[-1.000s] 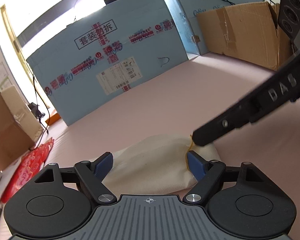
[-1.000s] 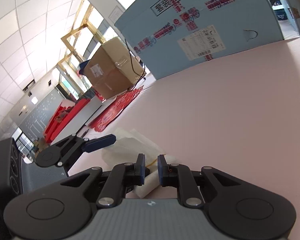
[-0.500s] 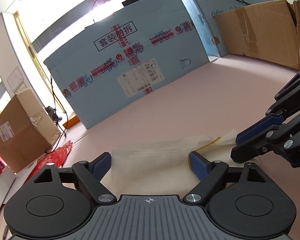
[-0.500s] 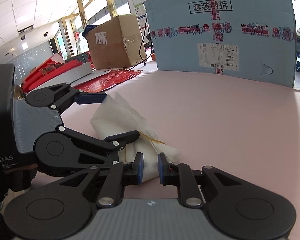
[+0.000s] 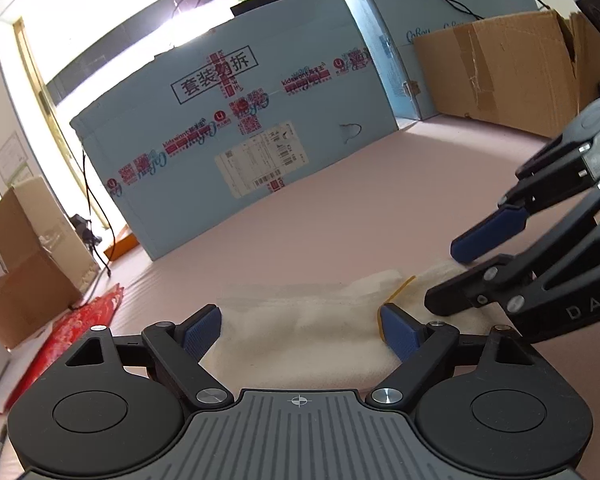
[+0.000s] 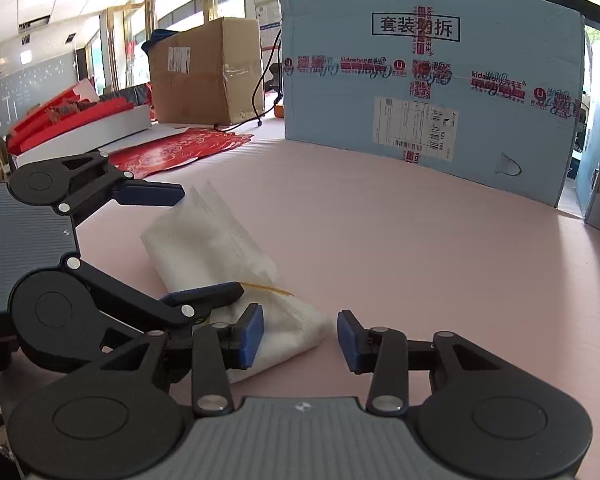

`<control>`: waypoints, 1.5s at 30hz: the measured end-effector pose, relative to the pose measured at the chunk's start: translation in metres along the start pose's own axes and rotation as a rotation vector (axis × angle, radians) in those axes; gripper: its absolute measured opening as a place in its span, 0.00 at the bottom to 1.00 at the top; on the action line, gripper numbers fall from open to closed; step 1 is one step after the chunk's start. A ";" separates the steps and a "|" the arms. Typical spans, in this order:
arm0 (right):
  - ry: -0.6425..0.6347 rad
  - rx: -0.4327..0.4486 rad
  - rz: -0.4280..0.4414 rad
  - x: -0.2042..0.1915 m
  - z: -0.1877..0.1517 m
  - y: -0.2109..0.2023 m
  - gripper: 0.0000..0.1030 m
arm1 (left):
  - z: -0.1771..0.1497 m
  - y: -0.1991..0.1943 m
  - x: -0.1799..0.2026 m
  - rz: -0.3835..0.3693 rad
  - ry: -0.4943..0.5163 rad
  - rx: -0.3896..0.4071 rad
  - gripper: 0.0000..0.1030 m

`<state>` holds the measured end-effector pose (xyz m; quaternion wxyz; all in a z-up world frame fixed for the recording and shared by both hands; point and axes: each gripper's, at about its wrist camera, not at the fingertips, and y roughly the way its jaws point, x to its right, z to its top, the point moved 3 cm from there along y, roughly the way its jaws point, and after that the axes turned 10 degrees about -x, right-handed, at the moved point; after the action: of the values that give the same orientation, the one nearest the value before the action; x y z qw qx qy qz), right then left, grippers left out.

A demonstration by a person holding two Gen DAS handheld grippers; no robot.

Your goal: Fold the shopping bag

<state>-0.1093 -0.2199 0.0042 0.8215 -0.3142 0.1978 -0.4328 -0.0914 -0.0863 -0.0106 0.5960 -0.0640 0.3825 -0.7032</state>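
Vs 1 s ago: right gripper (image 6: pixel 298 338) was pinched nearly closed on the end of the shopping bag (image 6: pixel 216 248), wrist tilted; its fingers have just been opening & now stand part-way apart, level, pads clear of the cloth. Bag's near corner sits just inside the left pad; nothing gripped. Bag was bunched in a hump w/ the right gripper's finger on its edge; now it lies flatter, a folded white strip w/ a thin yellow cord (image 6: pixel 266 287) across it. Left gripper (image 5: pixel 300 330) barely changed: fingers wide apart, straddling the bag (image 5: pixel 300 336), one pad at each side, not squeezing it.

Bag lies on the pink tabletop (image 6: pixel 420 240), near edge, between both tools.

Room: big light-blue carton (image 5: pixel 236 136) w/ red print & shipping label stands at the tabletop's far side; brown cardboard box (image 6: pixel 208 72) to the left, another opened brown box (image 5: pixel 500 72) to the right; red paper sheets (image 6: pixel 180 152) beside the tabletop; windows very bright, ceiling tiles overhead.

Hard to see: left view overexposed at top; bag's near edge hidden under the gripper bodies; label text too small to read; right gripper cut off at frame edge in left view.
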 end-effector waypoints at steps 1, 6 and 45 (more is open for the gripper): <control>-0.012 0.003 0.003 -0.002 -0.001 -0.001 0.37 | 0.001 0.004 -0.002 -0.005 -0.014 -0.001 0.86; -0.102 0.018 -0.027 -0.011 -0.007 -0.004 0.35 | 0.007 0.037 -0.027 -0.019 -0.086 -0.039 0.86; 0.172 -0.038 0.118 0.004 -0.001 0.000 0.22 | -0.025 -0.024 0.035 0.354 0.246 -0.054 0.87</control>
<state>-0.1077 -0.2236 0.0030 0.8193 -0.2794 0.2939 -0.4053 -0.1346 -0.1060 -0.0264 0.6570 0.0746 0.4761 -0.5797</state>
